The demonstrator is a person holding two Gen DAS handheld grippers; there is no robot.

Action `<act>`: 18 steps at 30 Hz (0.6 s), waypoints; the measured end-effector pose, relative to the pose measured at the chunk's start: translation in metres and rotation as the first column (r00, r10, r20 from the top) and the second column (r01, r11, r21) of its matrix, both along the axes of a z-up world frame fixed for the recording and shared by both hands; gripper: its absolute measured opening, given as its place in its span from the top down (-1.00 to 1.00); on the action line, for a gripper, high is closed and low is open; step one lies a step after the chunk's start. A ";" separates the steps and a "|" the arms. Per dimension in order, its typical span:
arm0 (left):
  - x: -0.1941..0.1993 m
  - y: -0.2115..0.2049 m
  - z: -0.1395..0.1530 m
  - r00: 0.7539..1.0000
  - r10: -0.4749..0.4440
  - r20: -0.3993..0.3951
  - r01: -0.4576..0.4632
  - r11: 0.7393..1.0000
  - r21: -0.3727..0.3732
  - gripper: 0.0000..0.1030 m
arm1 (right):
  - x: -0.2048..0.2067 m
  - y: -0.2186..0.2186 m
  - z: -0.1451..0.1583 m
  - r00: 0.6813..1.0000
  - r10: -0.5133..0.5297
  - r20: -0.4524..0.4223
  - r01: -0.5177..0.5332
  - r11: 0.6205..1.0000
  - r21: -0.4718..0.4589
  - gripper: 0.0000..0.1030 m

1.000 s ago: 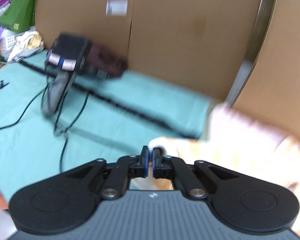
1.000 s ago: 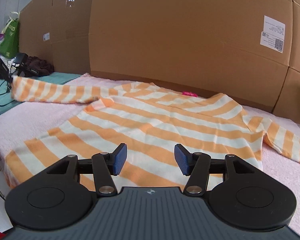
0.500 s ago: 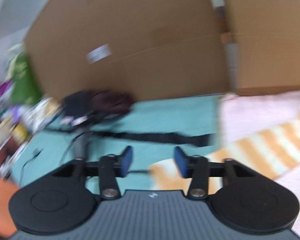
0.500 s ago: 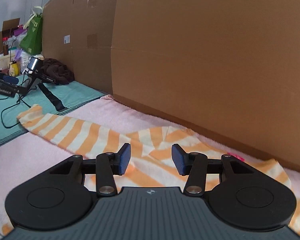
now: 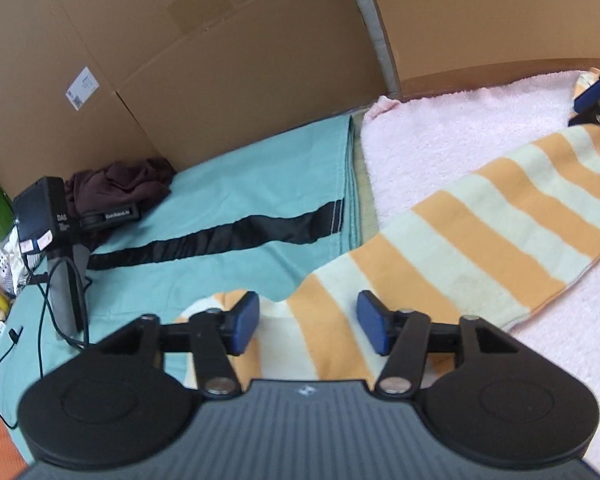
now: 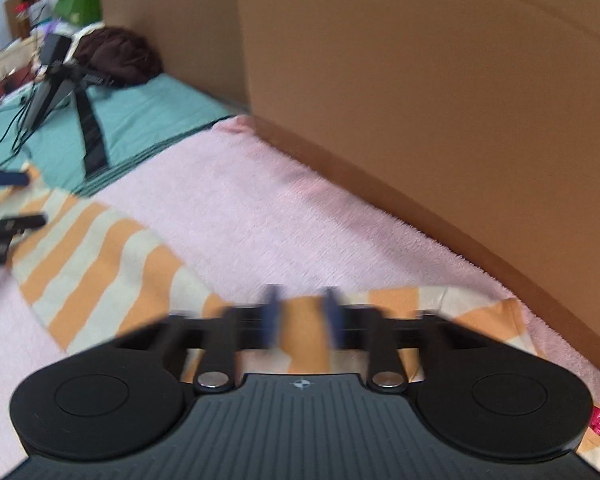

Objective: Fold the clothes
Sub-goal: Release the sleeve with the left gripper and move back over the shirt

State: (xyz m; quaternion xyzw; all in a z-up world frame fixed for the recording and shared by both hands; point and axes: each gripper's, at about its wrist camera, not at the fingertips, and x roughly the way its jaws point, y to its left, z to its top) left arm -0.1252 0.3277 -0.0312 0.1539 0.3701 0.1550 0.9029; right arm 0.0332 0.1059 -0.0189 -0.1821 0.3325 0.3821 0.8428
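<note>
Over the sleeve [image 5: 480, 236], left tool [image 5: 308, 326] spread, right tool [image 6: 300, 316] blurred, seemingly narrower.

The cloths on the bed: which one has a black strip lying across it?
The teal sheet, beside the pink towel; a black strap crosses it. The towel carries the orange-striped sleeve instead.

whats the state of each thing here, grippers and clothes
left gripper: open, over the sleeve end
right gripper: blurred, jaws apart, stripe showing between them
striped sleeve: stretched out flat on the pink towel, its end over the teal sheet
brown garment: crumpled by the cardboard
</note>
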 end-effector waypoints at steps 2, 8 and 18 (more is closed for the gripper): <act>0.002 -0.001 -0.001 1.000 -0.002 0.002 0.002 1.000 0.008 -0.20 | 0.006 0.000 0.004 0.999 -0.046 0.027 0.045 0.999 0.031 0.96; 0.000 -0.002 -0.004 1.000 0.004 0.029 -0.005 1.000 0.018 -0.28 | 0.032 -0.017 0.002 0.986 -0.163 -0.047 0.169 0.966 0.194 0.94; 0.002 0.018 -0.003 0.996 0.058 0.064 -0.058 0.998 -0.001 -0.79 | 0.008 -0.064 0.011 0.968 -0.075 -0.238 0.131 0.964 0.230 0.18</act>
